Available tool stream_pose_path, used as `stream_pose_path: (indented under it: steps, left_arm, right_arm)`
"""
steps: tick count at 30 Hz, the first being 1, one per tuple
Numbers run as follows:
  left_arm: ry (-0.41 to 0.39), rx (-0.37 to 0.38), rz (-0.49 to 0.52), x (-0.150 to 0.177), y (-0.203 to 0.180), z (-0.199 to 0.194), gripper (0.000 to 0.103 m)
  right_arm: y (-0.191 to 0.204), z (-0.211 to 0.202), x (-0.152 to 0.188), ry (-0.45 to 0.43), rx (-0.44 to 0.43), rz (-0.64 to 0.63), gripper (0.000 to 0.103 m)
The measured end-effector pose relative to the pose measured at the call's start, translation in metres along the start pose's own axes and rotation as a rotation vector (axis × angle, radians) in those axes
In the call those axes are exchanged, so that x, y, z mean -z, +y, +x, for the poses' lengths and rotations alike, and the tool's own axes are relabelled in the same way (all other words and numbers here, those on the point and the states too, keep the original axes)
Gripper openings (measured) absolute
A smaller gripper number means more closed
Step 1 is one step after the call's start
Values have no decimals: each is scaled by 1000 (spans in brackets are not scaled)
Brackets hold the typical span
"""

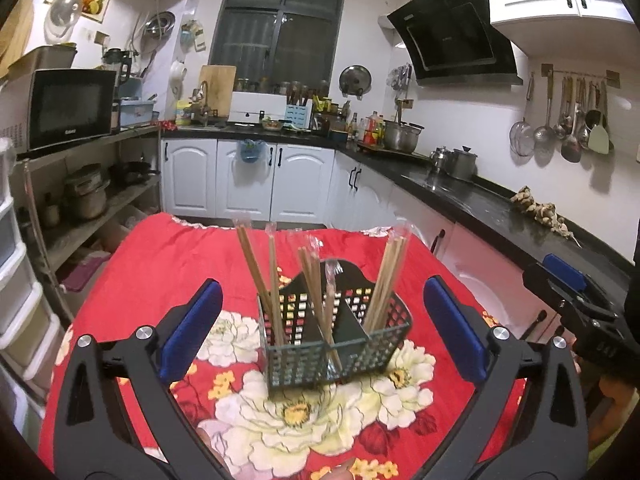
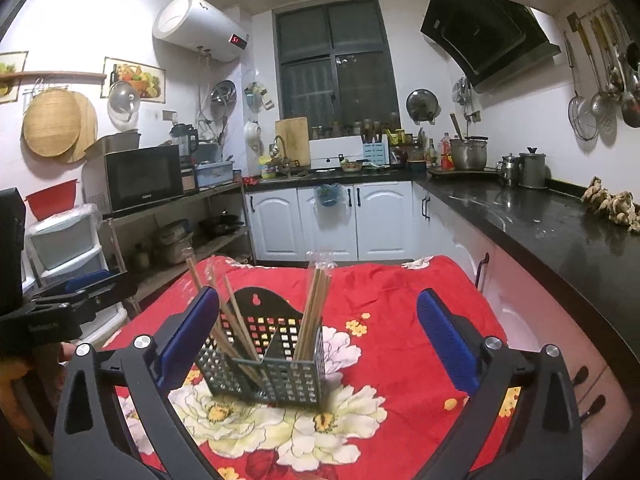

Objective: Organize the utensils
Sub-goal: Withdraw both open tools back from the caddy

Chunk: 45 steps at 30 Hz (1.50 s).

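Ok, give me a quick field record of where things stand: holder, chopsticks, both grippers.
holder: dark perforated basket, upright on red floral cloth, divided into compartments
chopsticks: wrapped pairs standing in the basket, some leaning left, some right
left gripper: open, nothing between its jaws
right gripper: open, holding nothing; the basket shows between its fingers
loose utensils on cloth: none visible
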State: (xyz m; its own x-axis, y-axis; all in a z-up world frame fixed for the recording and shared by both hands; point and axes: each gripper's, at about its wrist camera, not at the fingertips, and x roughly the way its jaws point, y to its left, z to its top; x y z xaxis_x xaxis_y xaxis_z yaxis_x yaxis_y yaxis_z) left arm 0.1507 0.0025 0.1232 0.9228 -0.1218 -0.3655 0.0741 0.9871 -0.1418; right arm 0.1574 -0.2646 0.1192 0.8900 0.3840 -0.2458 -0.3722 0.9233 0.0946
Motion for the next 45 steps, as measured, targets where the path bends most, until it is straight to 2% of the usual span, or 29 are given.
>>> stream_pose_path:
  steps: [14,21,28,39,45]
  left_arm:
    - [53,-41,4,50,-4,-7,93]
    - [141,-87,-9,83,3,0,93]
    - [135,-120,-15,112,10,-4,93]
    - [57,-140,0,141,4,-12,93]
    - [-12,-128,20,144,-1,-18,93]
  right_arm:
    - [13,-26,41,-15,19,-72,96]
    - [20,-15,73,107,-7,-104,97]
    - [21,-7,105,161,2,-76,97]
    - [24,-19,136,52,60,-63,97]
    - [31,-39,137,-100,77,-98,97]
